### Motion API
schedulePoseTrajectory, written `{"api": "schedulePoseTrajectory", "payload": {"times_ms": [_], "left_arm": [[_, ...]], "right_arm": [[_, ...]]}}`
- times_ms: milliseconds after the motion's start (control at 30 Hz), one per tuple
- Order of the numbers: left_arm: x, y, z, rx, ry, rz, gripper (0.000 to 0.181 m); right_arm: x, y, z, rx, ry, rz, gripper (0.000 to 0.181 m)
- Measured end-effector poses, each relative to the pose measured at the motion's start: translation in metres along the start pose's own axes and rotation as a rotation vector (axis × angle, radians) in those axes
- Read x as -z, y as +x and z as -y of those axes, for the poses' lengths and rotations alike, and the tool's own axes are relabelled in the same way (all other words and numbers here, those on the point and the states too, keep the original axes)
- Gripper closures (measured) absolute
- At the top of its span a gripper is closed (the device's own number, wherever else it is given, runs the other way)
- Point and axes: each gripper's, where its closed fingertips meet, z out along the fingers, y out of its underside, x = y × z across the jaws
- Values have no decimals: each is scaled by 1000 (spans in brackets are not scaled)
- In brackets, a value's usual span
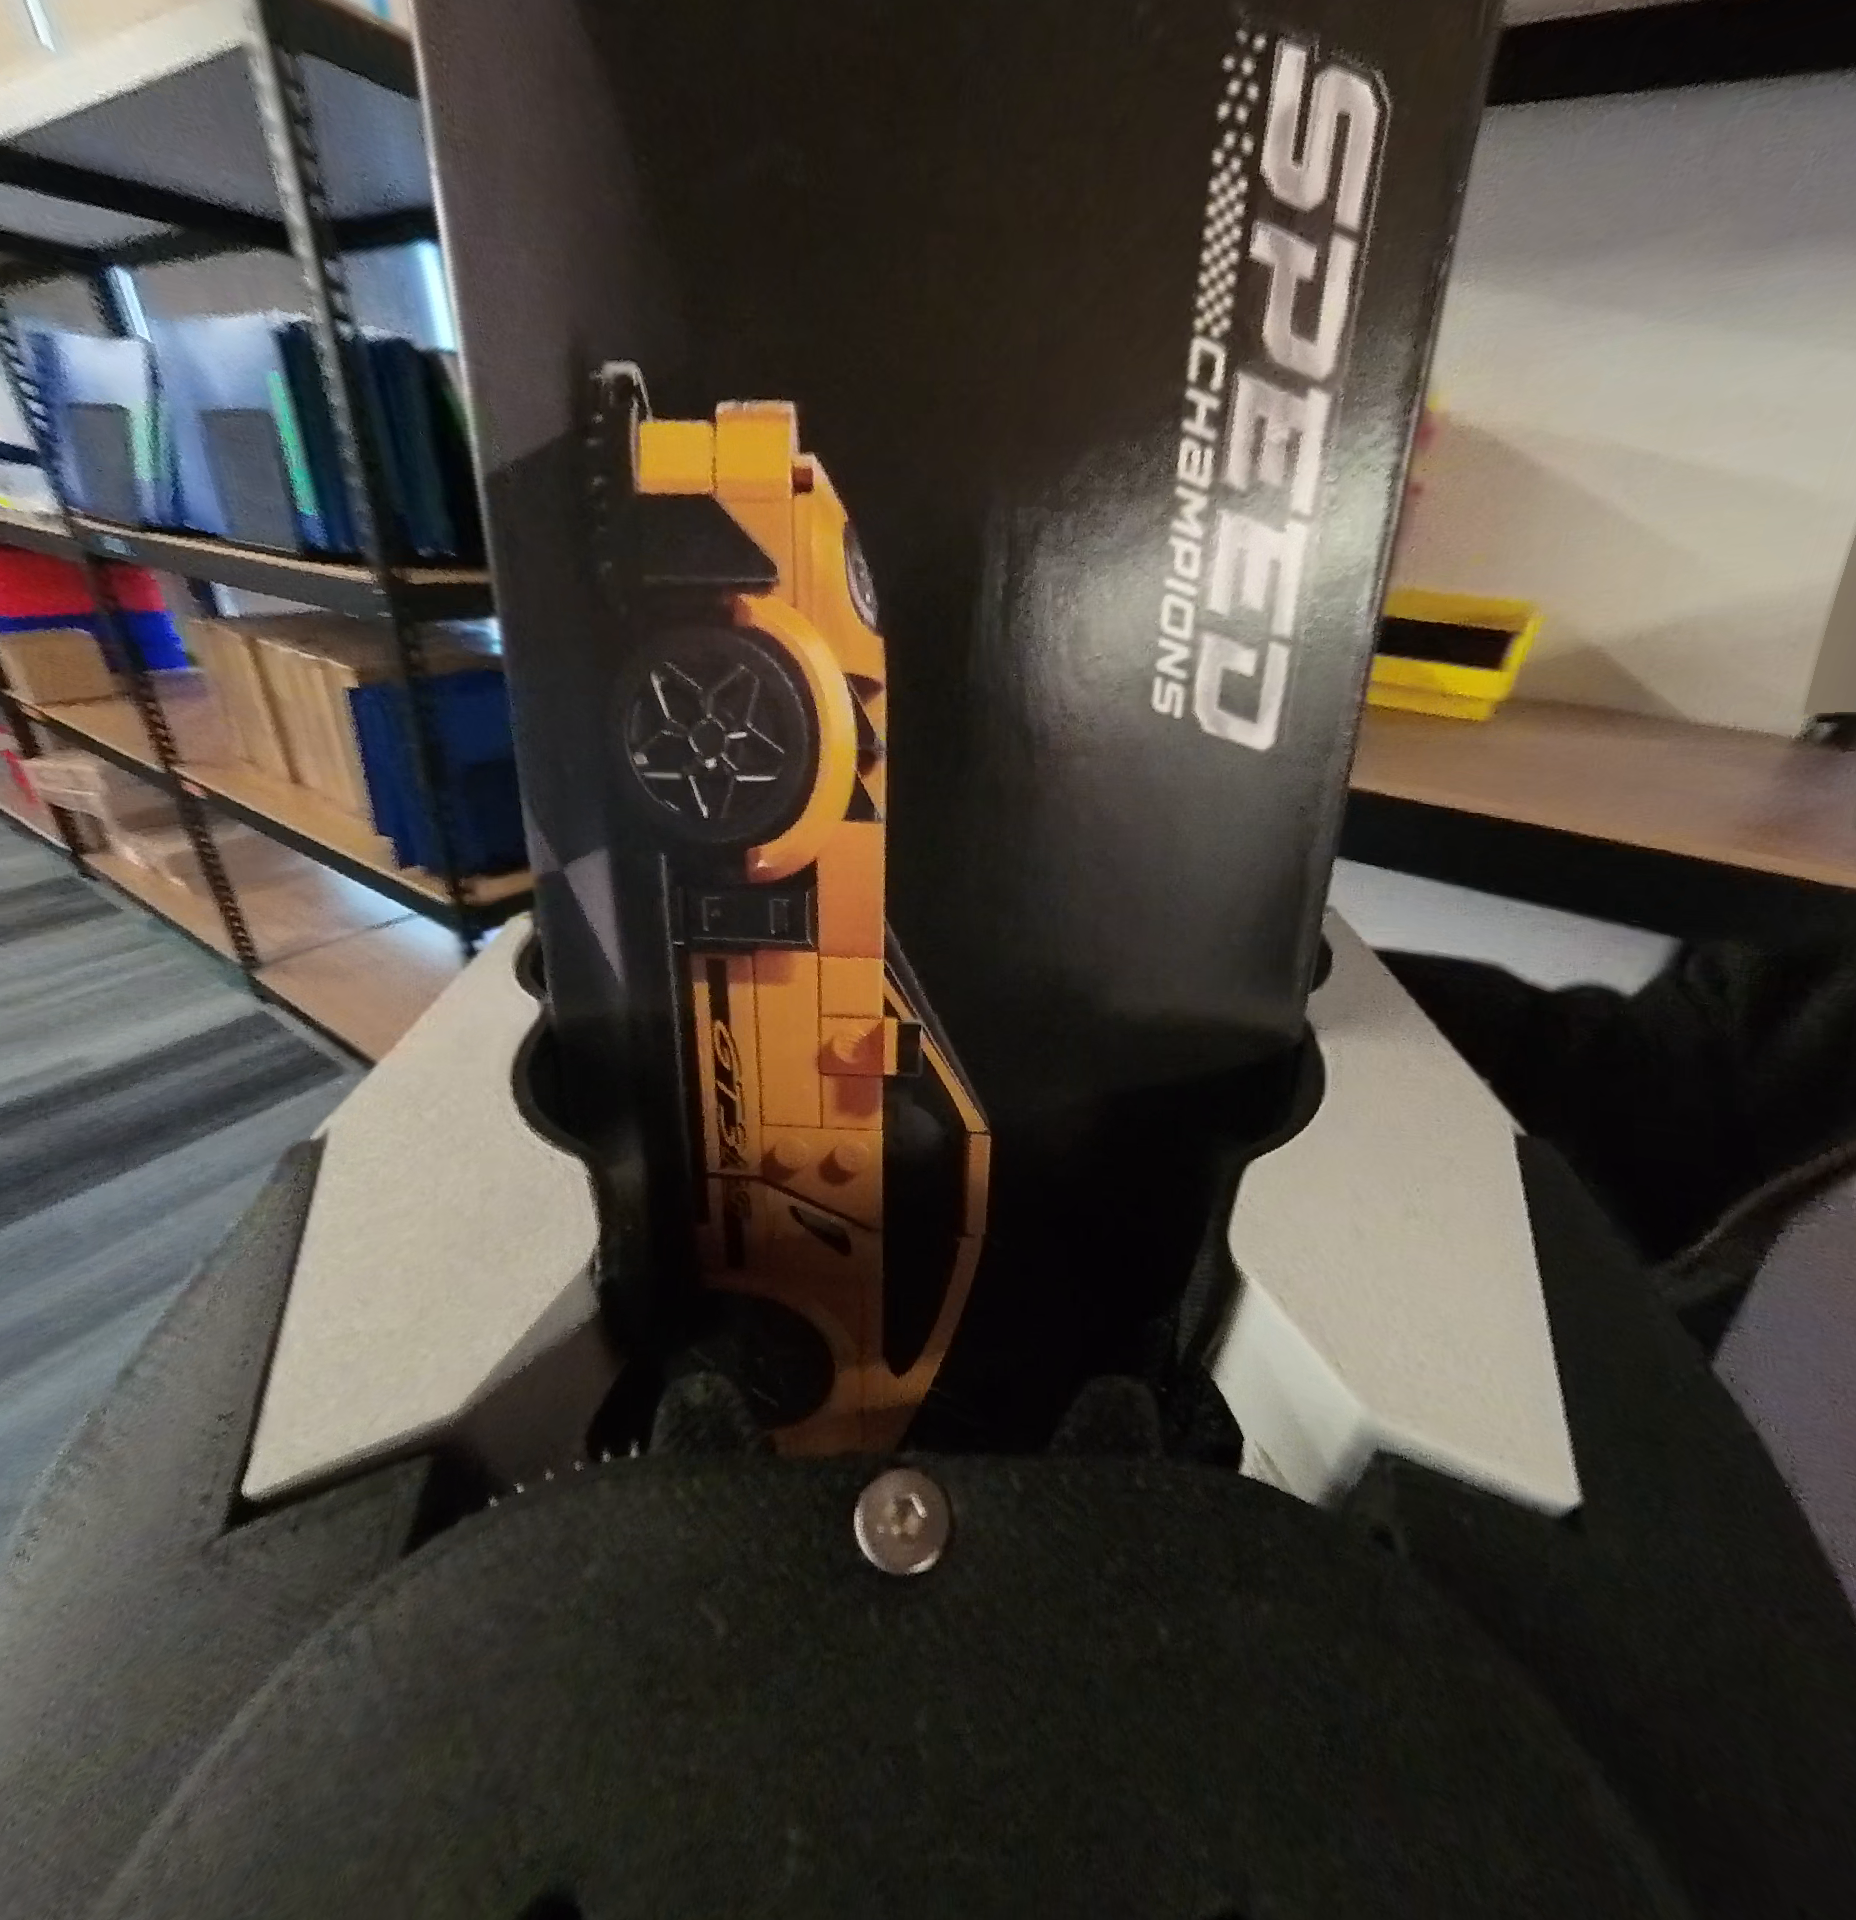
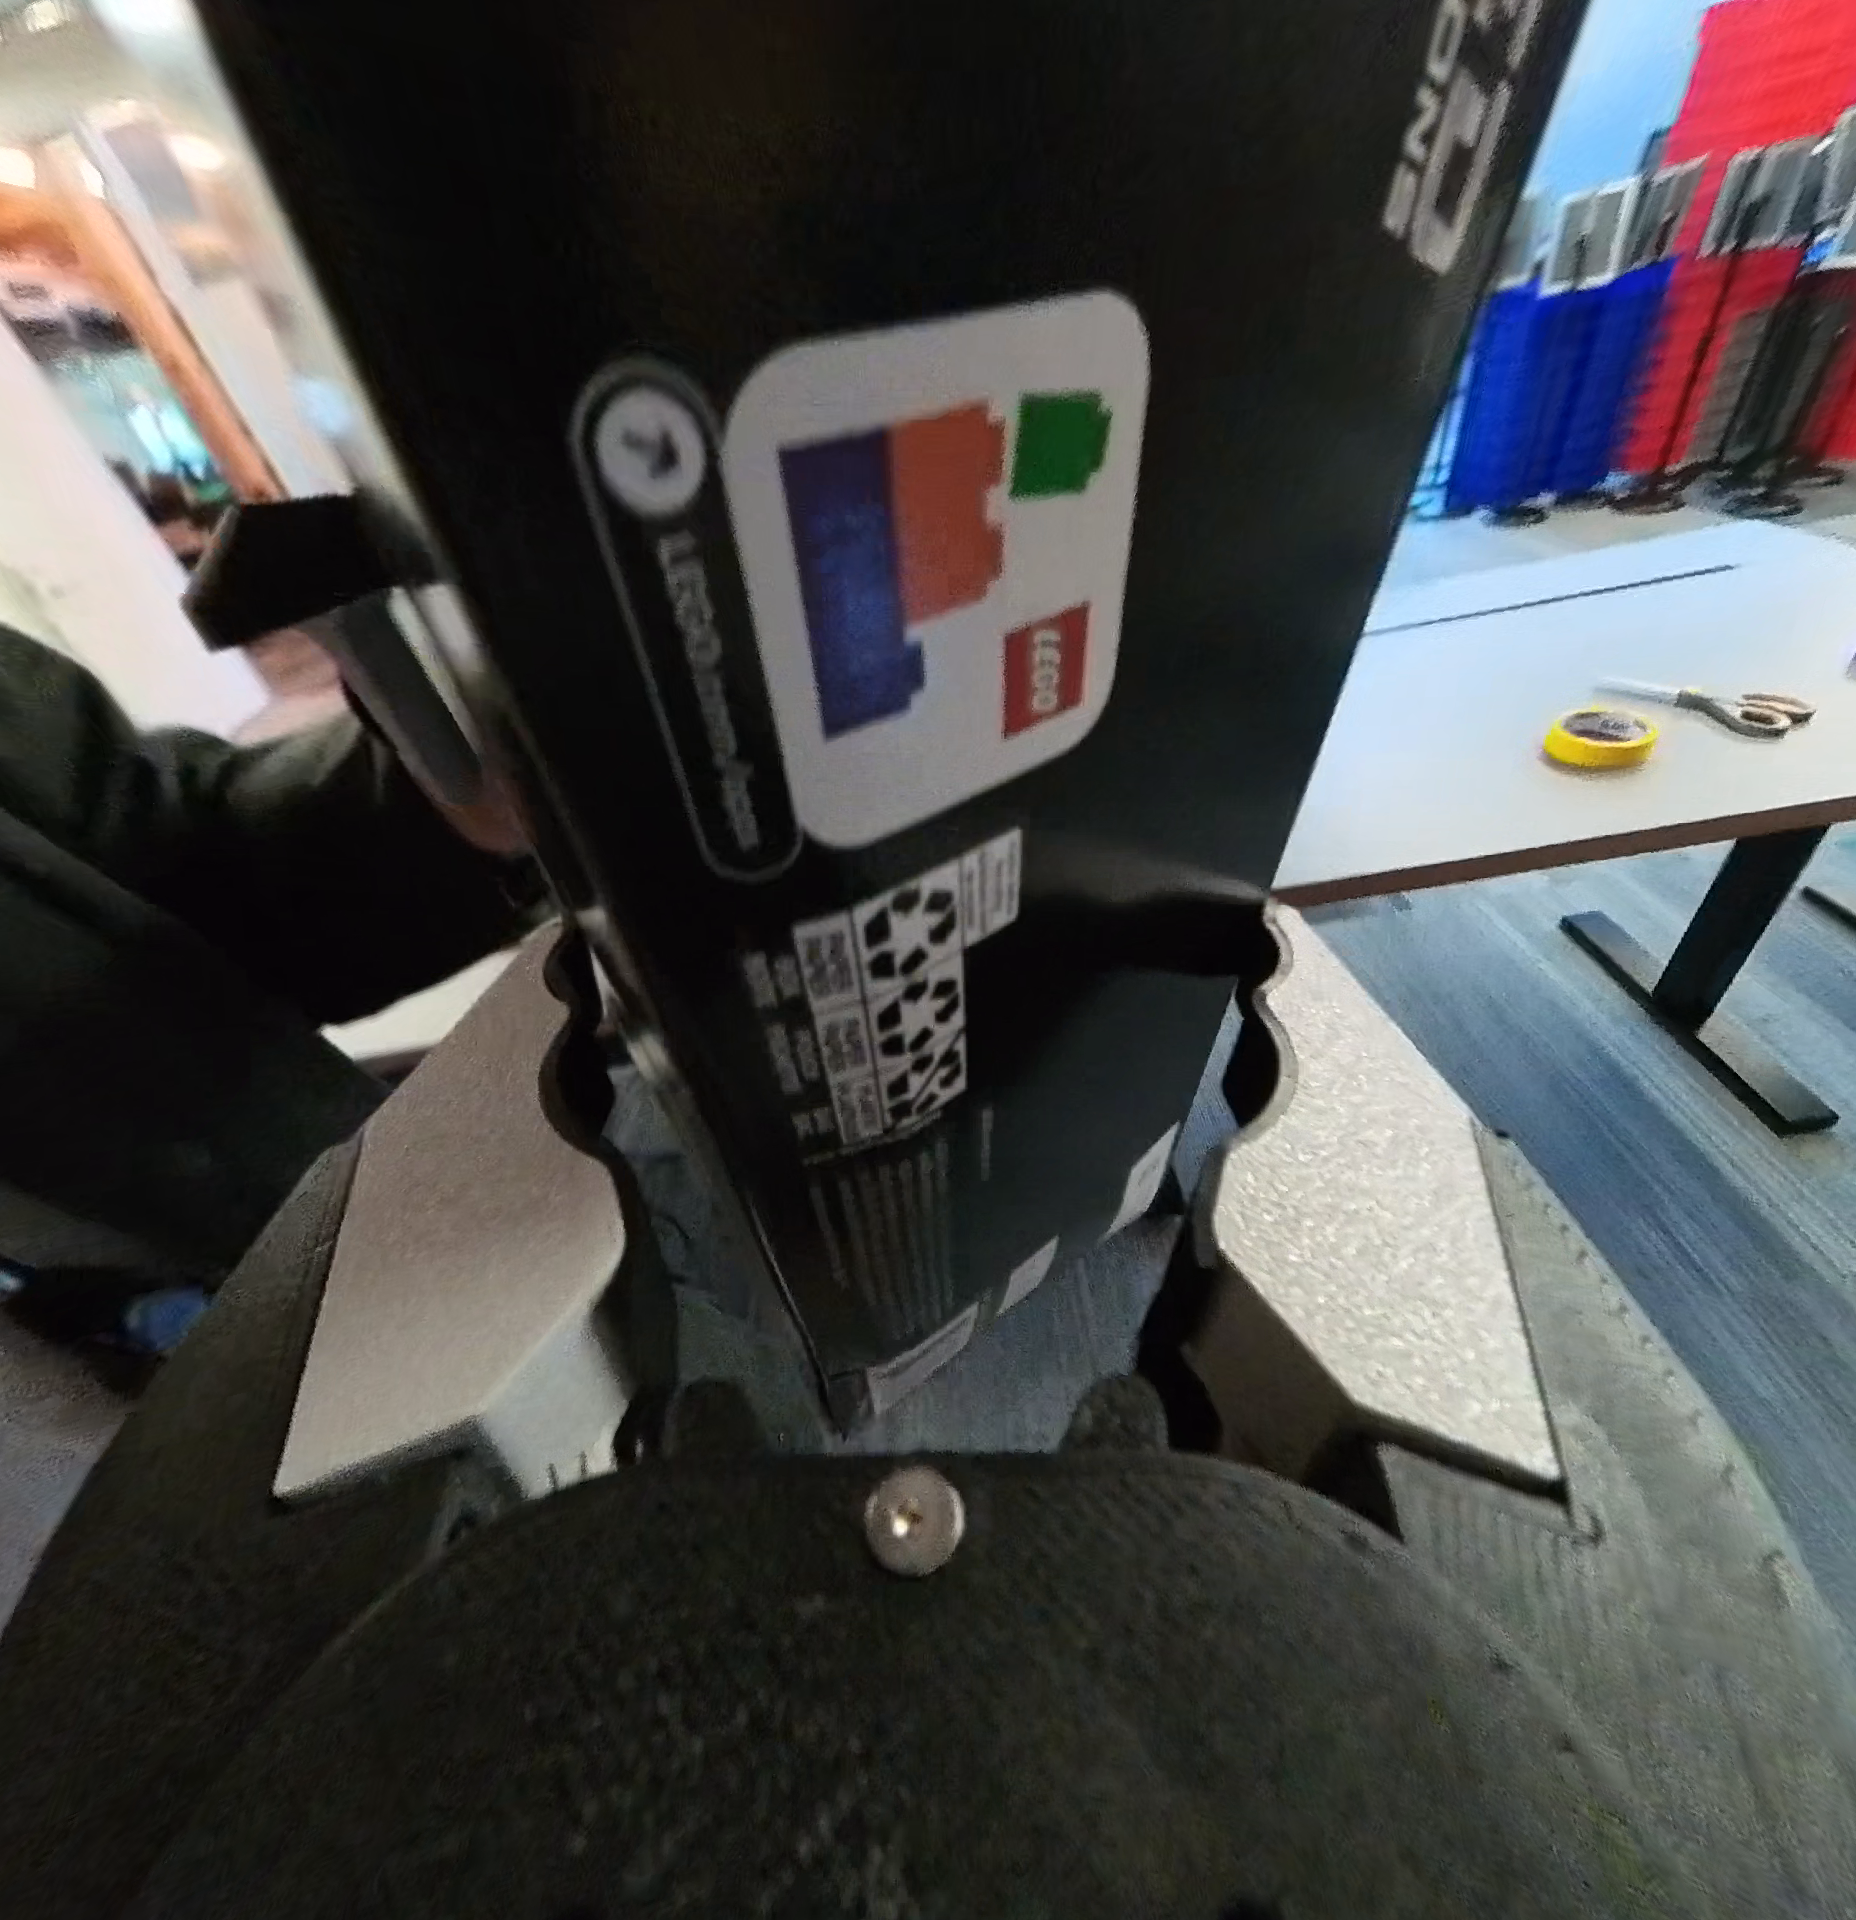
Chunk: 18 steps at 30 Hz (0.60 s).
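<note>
A black cardboard toy-set box (image 1: 1007,520), printed with a yellow brick-built car, is held in the air between the two grippers, one at each end. The left gripper (image 1: 929,997) is closed on one end, its white fingers (image 1: 456,1132) pressed against both narrow sides. The right gripper (image 2: 908,987) is seen around the other end, where a white panel with coloured blocks is printed; the box sits askew there, and it probably is touched by both fingers, though the blur leaves the right-hand contact uncertain. The box is judged light and stiff, with glossy faces that may slip and thin walls that may dent, so the edges near the corners are best gripped. A white table (image 2: 1475,790) with yellow tape (image 2: 1599,736) and scissors (image 2: 1724,709) is seen beyond; metal shelving (image 1: 311,582) stands on the other side.
</note>
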Motion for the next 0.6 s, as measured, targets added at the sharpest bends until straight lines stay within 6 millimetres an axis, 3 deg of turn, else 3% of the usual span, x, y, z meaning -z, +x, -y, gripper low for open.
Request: {"api": "schedulePoseTrajectory", "payload": {"times_ms": [100, 233, 400, 600], "left_arm": [[-5, -59, -23, -17, 22, 89, 46], [15, -145, -50, 28, 58, 225, 46], [62, -259, -76, 10, 73, 352, 46], [133, -390, -89, -8, 67, 446, 47]], "right_arm": [[-31, 54, -17, 10, -111, 77, 61], [-95, 115, -35, 4, -194, 207, 61], [-201, 185, -46, 60, -255, 328, 61], [-335, 252, -47, 93, -302, 423, 60]]}}
